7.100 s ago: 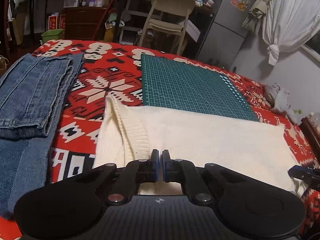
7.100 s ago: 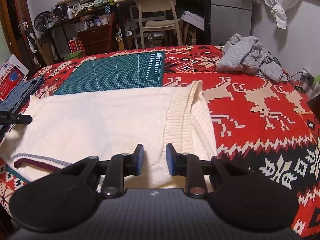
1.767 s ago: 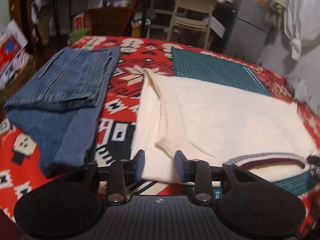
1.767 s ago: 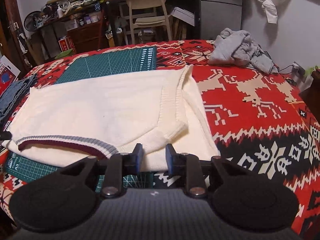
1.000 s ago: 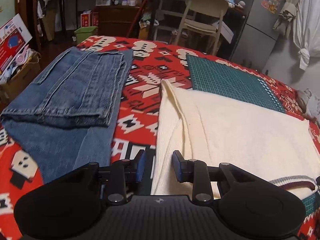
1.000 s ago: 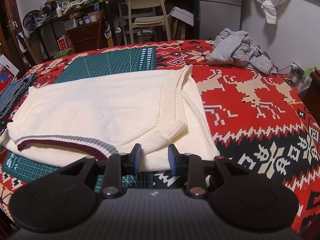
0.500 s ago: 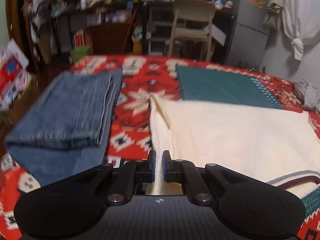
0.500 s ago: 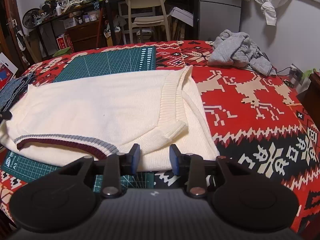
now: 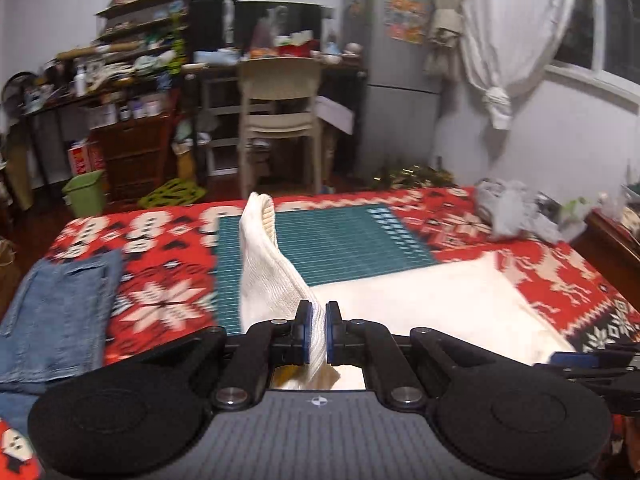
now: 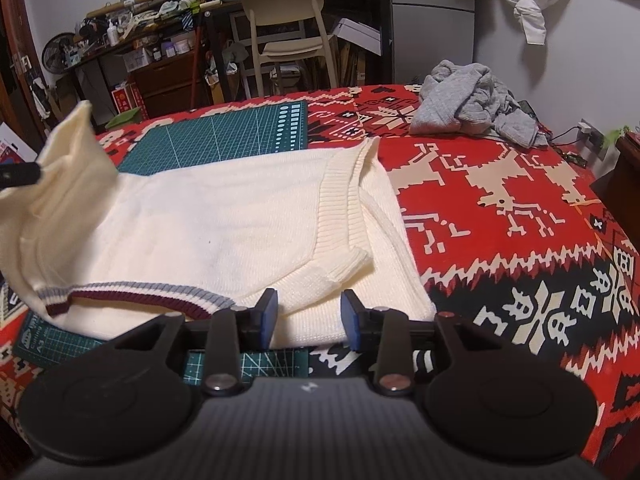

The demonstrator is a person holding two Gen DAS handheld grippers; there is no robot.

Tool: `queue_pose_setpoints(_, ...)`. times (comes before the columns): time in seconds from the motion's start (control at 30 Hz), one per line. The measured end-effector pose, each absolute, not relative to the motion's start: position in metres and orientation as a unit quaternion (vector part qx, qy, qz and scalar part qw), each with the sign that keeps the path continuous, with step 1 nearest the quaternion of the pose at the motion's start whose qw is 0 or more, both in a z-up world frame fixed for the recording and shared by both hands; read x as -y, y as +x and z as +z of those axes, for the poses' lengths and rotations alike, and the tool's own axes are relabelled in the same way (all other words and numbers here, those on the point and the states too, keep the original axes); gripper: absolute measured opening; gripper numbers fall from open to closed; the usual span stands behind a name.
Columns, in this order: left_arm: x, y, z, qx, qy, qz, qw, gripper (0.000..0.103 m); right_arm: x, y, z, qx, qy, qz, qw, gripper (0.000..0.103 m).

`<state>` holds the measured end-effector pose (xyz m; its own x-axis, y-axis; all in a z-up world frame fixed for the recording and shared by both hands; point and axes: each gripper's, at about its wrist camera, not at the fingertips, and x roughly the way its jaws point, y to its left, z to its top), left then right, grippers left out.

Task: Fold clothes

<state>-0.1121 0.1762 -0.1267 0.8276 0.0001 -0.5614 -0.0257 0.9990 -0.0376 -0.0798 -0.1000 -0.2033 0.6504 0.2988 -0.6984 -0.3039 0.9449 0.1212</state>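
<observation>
While left tongs (image 9: 315, 334) pinch raised sweater (image 10: 208, 220), right tongs (image 10: 309, 318) gape beside hem.

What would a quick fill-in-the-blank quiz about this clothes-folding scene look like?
1. The left gripper is shut on the cream ____.
2. The right gripper has its jaws ____.
3. The crumpled grey garment lies on the ____ blanket.
4. The folded jeans are ____ in colour.

Answers: sweater; open; red; blue

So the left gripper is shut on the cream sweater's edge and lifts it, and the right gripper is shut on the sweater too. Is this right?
Not quite. In the right wrist view the right gripper is open, with nothing between its jaws. The left gripper is indeed shut on the cream sweater, lifting it.
</observation>
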Motion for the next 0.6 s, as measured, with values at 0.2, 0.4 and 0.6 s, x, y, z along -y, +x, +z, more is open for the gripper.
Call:
queue_pose_setpoints(0.2,-0.134,-0.083,-0.154,-0.331,-0.027,-0.031,0.943,0.007,0.107,-0.081,-0.197,-0.378,0.009,0.163,0.911,0.039)
queue_pose_setpoints(0.4,-0.121,-0.069,-0.186,-0.38,-0.041,-0.032,0.923,0.007,0.108,-0.083,-0.195,-0.376,0.013,0.166,0.912,0.04)
queue_pose_setpoints(0.6,-0.14,-0.088,-0.166,-0.363,-0.113,-0.065,0.923,0.028,0.1,-0.083,-0.193,-0.375,0.016,0.175,0.91,0.044)
